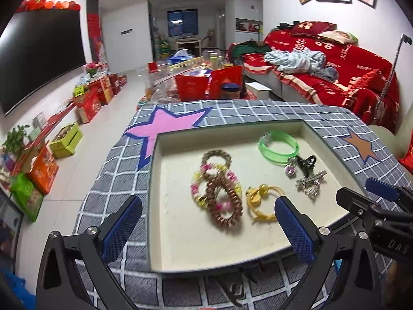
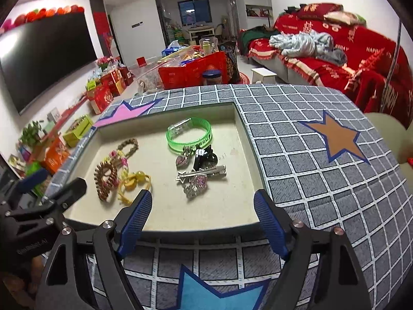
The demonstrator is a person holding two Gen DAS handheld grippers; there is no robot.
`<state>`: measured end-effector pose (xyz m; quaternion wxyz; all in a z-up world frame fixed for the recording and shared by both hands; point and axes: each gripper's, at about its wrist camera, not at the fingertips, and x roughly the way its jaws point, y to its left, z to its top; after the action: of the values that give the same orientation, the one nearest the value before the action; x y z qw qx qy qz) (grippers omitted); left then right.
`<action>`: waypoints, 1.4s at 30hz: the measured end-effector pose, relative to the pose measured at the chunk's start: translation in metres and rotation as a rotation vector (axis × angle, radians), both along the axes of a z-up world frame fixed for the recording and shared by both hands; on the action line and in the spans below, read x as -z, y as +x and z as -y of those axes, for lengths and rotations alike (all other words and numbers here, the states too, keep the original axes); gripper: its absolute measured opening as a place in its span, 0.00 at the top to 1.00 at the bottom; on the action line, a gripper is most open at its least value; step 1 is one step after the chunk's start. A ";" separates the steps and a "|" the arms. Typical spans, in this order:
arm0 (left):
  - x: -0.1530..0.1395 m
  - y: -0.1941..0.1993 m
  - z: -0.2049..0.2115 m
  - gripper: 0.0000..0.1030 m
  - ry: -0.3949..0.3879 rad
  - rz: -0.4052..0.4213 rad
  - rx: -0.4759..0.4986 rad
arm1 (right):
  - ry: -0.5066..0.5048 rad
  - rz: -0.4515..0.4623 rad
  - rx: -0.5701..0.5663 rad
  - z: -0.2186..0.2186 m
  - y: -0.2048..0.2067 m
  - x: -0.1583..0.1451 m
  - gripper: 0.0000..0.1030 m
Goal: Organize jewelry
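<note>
A shallow cream tray [image 1: 180,248] [image 2: 240,134] sits on a grey checked cloth. In it lie a green bangle [image 1: 278,147] [image 2: 189,134], a brown coil bracelet [image 1: 224,204] [image 2: 104,180], a pink and yellow bead bracelet [image 1: 197,193] [image 2: 121,159], a yellow hair tie [image 1: 258,199] [image 2: 134,180], a black claw clip [image 1: 307,164] [image 2: 204,156] and silver hair clips [image 1: 309,182] [image 2: 200,177]. My left gripper [image 1: 207,223] is open and empty above the tray's near side. My right gripper [image 2: 202,215] is open and empty above the tray's near edge.
The cloth [image 2: 309,180] has pink [image 1: 160,126], brown [image 2: 335,139] and blue [image 2: 219,294] stars. Beyond the table are red gift bags [image 1: 209,84], a red-covered sofa [image 1: 335,72], a wall TV [image 1: 38,54] and boxes [image 1: 67,142] on the floor.
</note>
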<state>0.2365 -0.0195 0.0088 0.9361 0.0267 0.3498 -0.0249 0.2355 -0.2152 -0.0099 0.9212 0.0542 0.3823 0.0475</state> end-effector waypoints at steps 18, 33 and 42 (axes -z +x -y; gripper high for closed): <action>0.013 -0.024 -0.009 0.00 -0.005 -0.008 -0.072 | -0.042 0.062 -0.017 -0.012 -0.008 -0.001 0.00; 0.012 -0.027 -0.012 0.00 -0.010 -0.008 -0.101 | -0.040 0.063 -0.016 -0.012 -0.009 -0.002 0.00; 0.012 -0.027 -0.013 0.00 -0.009 -0.010 -0.102 | -0.041 0.063 -0.017 -0.013 -0.010 -0.002 0.00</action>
<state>0.2091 -0.0067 -0.0029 0.9345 0.0045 0.3552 0.0209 0.2254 -0.2025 -0.0076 0.9332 0.0307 0.3546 0.0491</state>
